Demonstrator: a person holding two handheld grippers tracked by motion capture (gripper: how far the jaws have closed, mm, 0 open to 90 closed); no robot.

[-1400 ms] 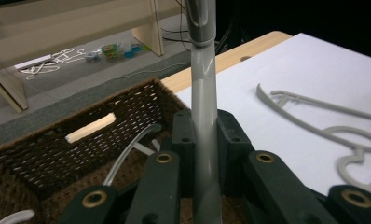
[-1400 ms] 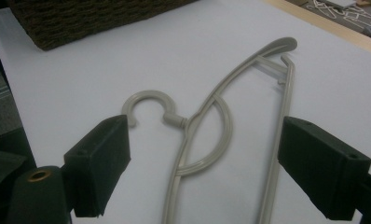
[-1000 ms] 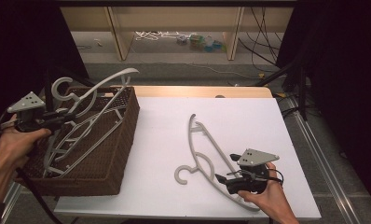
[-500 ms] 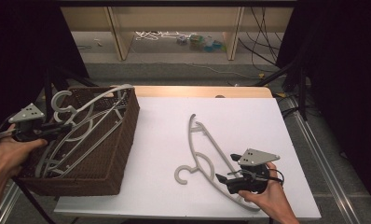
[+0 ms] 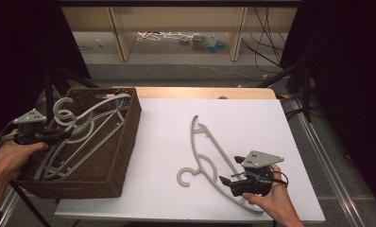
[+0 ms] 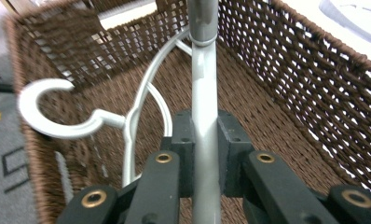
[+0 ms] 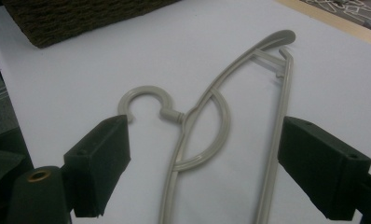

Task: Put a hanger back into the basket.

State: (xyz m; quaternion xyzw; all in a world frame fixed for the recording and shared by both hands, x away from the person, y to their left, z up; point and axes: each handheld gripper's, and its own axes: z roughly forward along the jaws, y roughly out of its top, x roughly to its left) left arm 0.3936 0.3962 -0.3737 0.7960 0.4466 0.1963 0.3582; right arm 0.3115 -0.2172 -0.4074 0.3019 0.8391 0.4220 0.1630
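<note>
From the high view, my left gripper (image 5: 58, 136) has sunk toward the wicker basket (image 5: 122, 156), and the pale hanger (image 5: 84, 124) it carries now lies lower among those already inside, so I judge this one nearly stowed. My right gripper (image 5: 225, 182) waits over the grey hanger (image 5: 209, 153) on the white table (image 5: 167, 127).

The left gripper view adds the grip itself: jaws clamped tight on the hanger's bar (image 6: 205, 140), hook (image 6: 53, 112) down inside the basket.

The right gripper view shows wide-open jaws astride the grey hanger (image 7: 202, 116), holding nothing.
</note>
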